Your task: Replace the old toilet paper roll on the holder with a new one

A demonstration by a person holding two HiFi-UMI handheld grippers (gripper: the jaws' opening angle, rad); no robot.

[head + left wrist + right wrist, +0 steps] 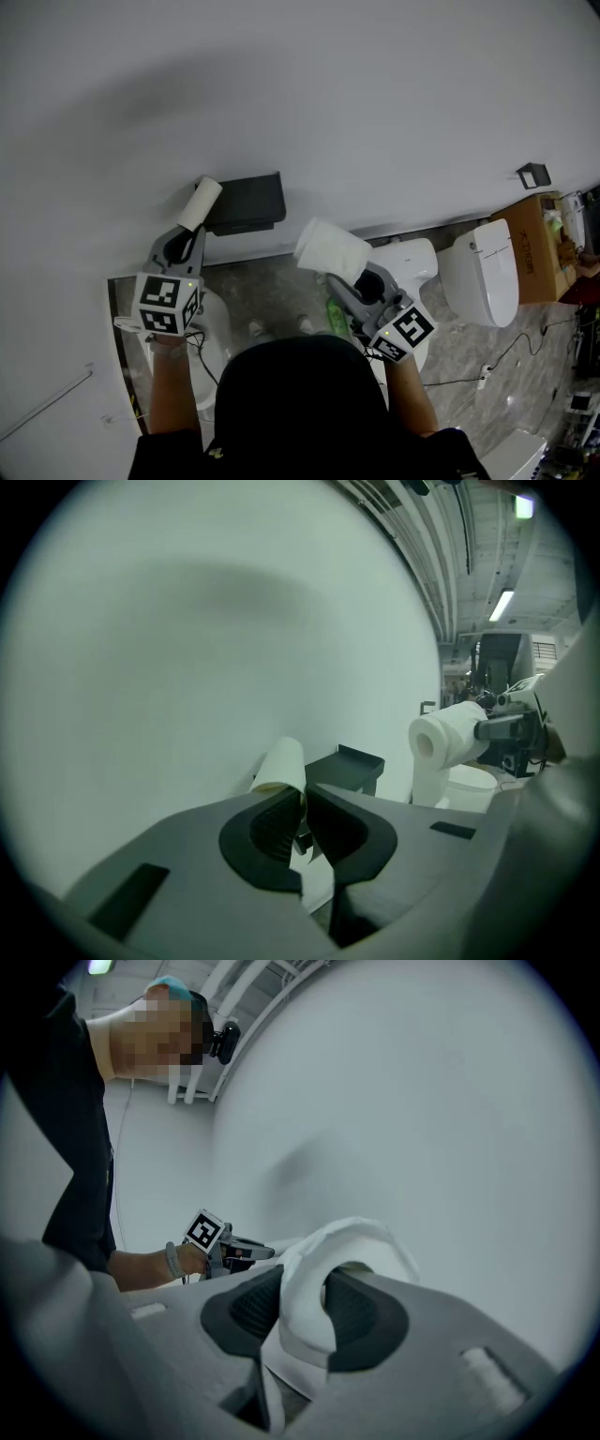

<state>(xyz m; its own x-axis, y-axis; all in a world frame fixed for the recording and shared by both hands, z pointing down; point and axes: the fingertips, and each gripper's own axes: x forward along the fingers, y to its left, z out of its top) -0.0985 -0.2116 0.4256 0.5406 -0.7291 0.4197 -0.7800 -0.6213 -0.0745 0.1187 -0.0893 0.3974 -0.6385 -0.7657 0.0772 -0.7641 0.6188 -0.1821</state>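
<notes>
The left hand-held gripper [193,228] was almost closed, its jaws pinching the wall of the old roll [200,202]. The roll was a bare cream tube just beside the left end of the black holder [248,201] on the wall. To the right, the right hand-held gripper [343,281] clamped the new roll [331,248] by its wall, one jaw inside the core. A toilet [483,272] stood farther right.

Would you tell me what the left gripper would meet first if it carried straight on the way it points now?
Probably the white wall, just beside the black holder. The cardboard tube pinched in the left gripper would touch it first. Depth is hard to judge.
</notes>
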